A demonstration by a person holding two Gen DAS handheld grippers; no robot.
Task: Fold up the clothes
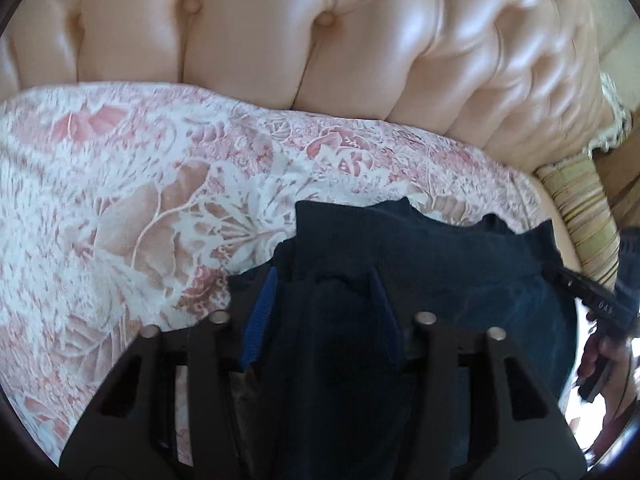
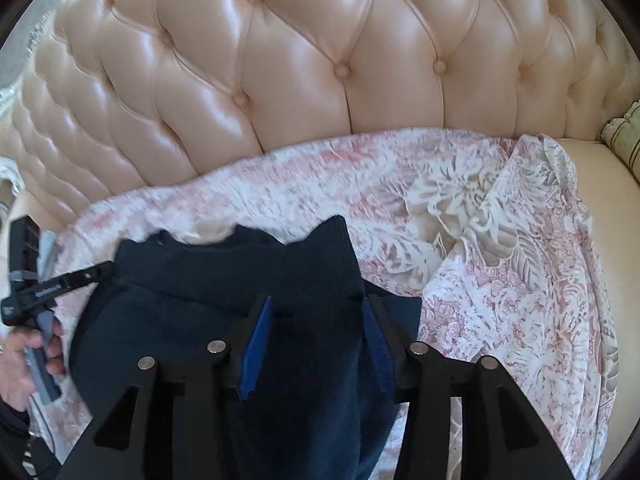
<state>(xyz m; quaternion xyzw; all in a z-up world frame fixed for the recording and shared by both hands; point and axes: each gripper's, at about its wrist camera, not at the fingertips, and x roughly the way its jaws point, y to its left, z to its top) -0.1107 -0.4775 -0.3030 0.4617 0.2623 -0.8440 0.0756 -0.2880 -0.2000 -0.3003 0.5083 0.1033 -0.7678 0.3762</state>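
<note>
A dark navy garment (image 1: 420,248) lies on a pink-and-white floral cover (image 1: 140,200) spread over the seat of a cream tufted sofa (image 1: 360,52), whose buttoned back fills the upper half of both views. In the left wrist view the garment sits at 6 o'clock and runs toward 3 o'clock, its ribbed edge toward the sofa back at 12 o'clock.

The left tongs (image 1: 324,284) stand parted, with a fold of the navy cloth bunched up between the blue pads (image 1: 260,320); the cloth seems loose there, though whether it brushes the pads is hard to tell (dark cloth against dark fingers). The right tongs (image 2: 316,312) are likewise parted, the garment's ribbed band rising between their fingers toward 12 o'clock, not pinched.

In the right wrist view the other tool shows at 9 o'clock, gripped by a hand (image 2: 24,360). In the left wrist view a hand (image 1: 604,356) shows at 3 o'clock, holding its tool's handle. A striped cushion (image 1: 580,216) rests at 3 o'clock against the sofa's end. The cover is rumpled into a ridge at 2 o'clock in the right wrist view.
</note>
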